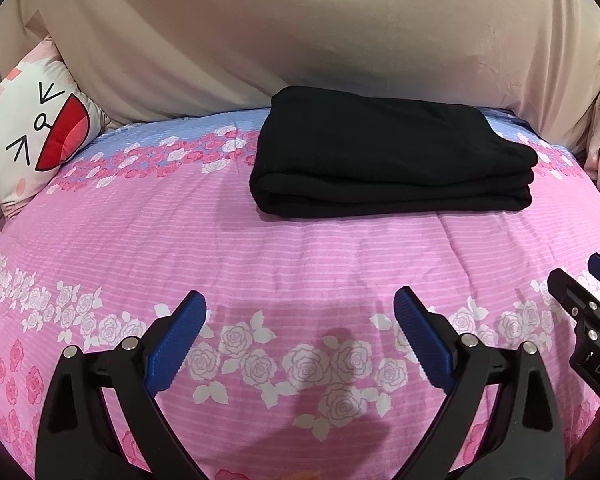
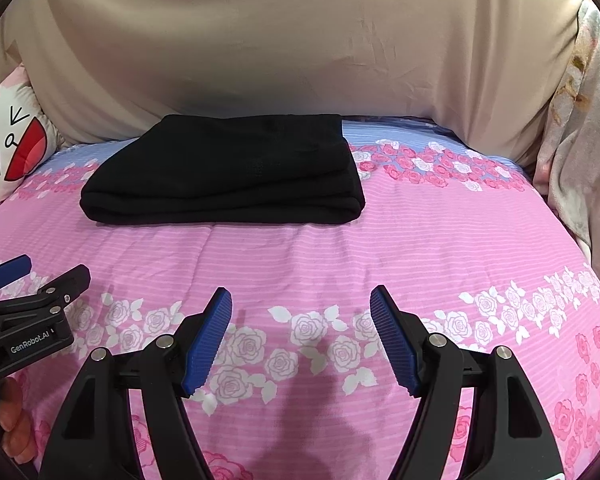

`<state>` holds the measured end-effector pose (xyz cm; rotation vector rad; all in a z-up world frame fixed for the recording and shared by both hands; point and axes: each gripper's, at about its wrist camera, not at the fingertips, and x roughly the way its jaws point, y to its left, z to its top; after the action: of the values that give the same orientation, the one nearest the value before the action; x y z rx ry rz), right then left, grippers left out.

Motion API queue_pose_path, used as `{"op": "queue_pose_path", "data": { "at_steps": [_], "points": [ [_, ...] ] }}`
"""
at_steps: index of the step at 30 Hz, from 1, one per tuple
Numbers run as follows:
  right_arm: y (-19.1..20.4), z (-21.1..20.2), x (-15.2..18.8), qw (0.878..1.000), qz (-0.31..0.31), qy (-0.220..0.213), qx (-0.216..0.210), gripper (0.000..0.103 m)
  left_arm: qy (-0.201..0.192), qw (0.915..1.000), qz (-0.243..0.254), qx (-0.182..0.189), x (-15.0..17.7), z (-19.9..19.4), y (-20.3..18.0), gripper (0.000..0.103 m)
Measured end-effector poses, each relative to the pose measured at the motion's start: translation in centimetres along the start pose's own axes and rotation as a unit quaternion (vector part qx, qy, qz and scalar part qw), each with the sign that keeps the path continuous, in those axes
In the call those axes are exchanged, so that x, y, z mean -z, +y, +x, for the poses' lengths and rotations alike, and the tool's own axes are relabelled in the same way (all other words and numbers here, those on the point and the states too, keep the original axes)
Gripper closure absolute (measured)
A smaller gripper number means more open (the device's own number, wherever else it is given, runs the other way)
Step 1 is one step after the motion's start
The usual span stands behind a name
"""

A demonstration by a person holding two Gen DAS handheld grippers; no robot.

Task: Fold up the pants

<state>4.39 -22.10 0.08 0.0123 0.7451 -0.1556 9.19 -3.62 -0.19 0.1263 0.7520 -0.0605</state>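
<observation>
The black pants (image 1: 392, 156) lie folded in a thick rectangular stack on the pink floral bedspread (image 1: 260, 248), near the far edge of the bed. They also show in the right wrist view (image 2: 228, 172), left of centre. My left gripper (image 1: 300, 304) is open and empty, held over the bedspread well short of the pants. My right gripper (image 2: 300, 300) is open and empty too, at the same distance, and its side shows at the right edge of the left wrist view (image 1: 580, 284). The left gripper shows at the left edge of the right wrist view (image 2: 40, 276).
A beige cloth (image 1: 300, 40) hangs behind the bed. A white cartoon-face pillow (image 1: 36, 132) leans at the back left. A pale patterned blanket (image 2: 576, 140) stands at the right. The bedspread (image 2: 420, 240) spreads between grippers and pants.
</observation>
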Motion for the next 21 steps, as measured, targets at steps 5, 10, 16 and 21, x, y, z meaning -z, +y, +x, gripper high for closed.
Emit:
{"op": "queue_pose_path", "data": {
  "at_steps": [5,10,16,21],
  "points": [
    [0.0,0.0,0.0,1.000,0.000,0.000,0.000,0.033,0.000,1.0000,-0.002,-0.002,-0.1,0.0,0.2,0.010],
    [0.0,0.1,0.0,1.000,0.000,0.000,-0.001,0.033,0.000,1.0000,-0.003,-0.002,-0.1,0.0,0.2,0.010],
    [0.0,0.0,0.0,1.000,0.000,0.001,-0.001,0.033,-0.012,0.9999,-0.001,0.000,-0.1,-0.4,0.2,0.011],
    [0.0,0.0,0.0,1.000,0.000,0.000,0.000,0.029,-0.043,0.9989,0.019,-0.002,0.1,-1.4,-0.5,0.011]
  ]
}}
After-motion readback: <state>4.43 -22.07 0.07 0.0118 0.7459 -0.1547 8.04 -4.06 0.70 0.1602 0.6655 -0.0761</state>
